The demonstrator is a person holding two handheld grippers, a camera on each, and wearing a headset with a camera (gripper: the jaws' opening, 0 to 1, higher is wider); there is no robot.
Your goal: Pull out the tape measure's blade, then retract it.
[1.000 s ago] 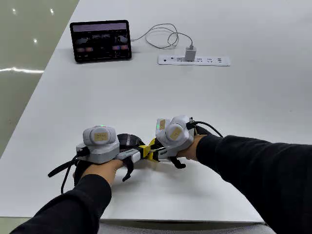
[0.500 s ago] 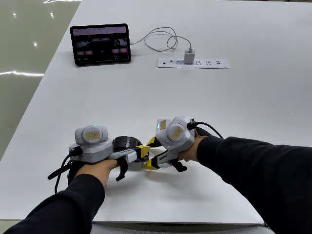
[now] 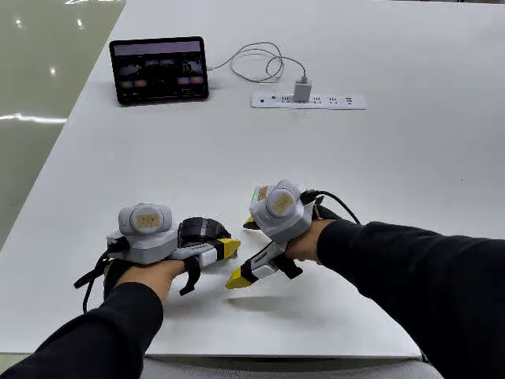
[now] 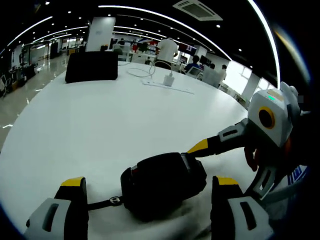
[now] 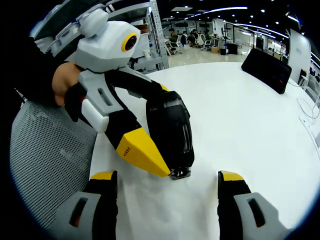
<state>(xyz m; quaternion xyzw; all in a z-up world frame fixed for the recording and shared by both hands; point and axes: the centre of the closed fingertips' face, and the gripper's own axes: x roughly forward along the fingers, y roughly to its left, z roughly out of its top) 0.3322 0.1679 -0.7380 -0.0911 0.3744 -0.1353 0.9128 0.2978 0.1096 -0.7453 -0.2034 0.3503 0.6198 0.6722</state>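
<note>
Black tape measure (image 3: 201, 230) on surface (image 3: 355, 158) between left gripper's (image 4: 150, 181) open jaws; right gripper (image 3: 243, 250) jaws open, empty; blade in (unpulled or already retracted, cannot tell).

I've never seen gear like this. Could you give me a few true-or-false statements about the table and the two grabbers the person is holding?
1. The tape measure lies between the left gripper's jaws. True.
2. The right gripper is pinching the blade's end. False: its jaws stand apart with nothing between them.
3. The blade is drawn far out across the table. False: only the hook shows, at the case's mouth.
4. The tablet has its screen lit. True.
5. A charger is plugged into the power strip. True.
</note>
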